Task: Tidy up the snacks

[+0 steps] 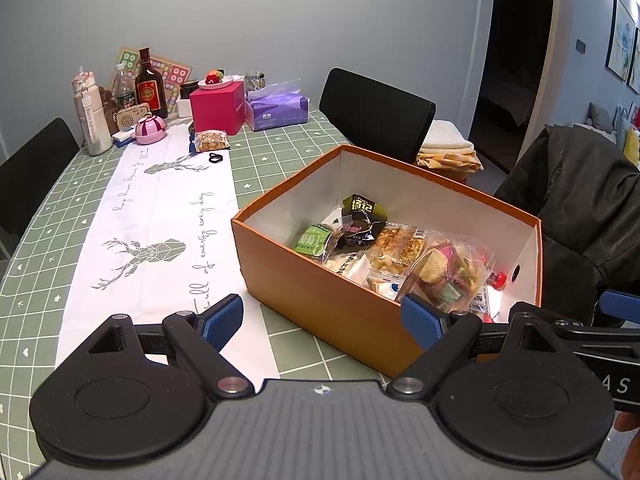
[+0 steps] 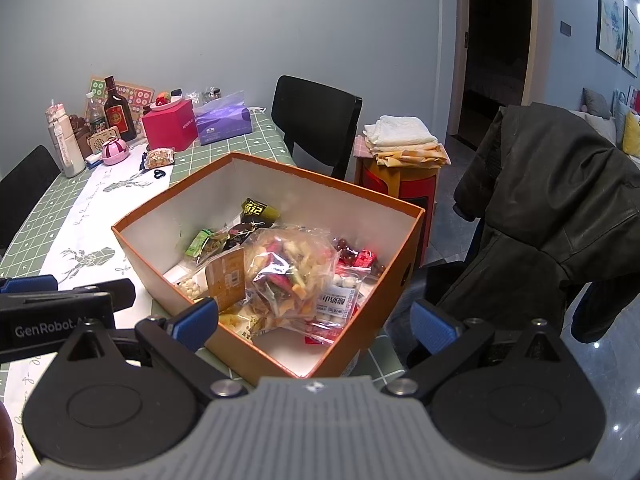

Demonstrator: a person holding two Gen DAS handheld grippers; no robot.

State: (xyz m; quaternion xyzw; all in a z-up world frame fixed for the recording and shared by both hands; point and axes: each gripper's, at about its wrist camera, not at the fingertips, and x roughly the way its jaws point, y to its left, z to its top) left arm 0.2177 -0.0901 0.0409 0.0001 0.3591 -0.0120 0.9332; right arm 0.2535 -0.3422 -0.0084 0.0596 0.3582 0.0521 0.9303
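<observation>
The orange box (image 1: 320,300) sits at the table's (image 1: 40,248) near right corner, its right wall reaching the table edge, with a jacket-draped chair (image 2: 560,208) just beyond that edge. Left of the box the white runner (image 1: 160,216) lies bare down to the near edge, giving open room there. The left gripper (image 1: 322,316) hovers over the near edge with jaws wide apart and empty, its right finger in front of the box's near wall. The right gripper (image 2: 314,320) hangs at the box's near corner, jaws also spread and holding nothing. Clutter lines the far edge: a dark bottle (image 1: 151,84), a pink box (image 1: 218,106), a purple tissue pack (image 1: 278,108) and a white bottle (image 1: 87,116). A black chair (image 1: 376,112) stands behind the far right side, and a stool with folded cloths (image 2: 404,140) beside it. 1 snack packet (image 1: 211,140) lies loose near the pink box, with a small black clip (image 1: 215,157) just in front. Inside the orange box are the snacks: a clear bag of mixed pieces (image 2: 292,276) on top, a green packet (image 1: 314,242) and a black packet (image 1: 364,206) toward the back, red wrappers (image 2: 360,258) at the right.
</observation>
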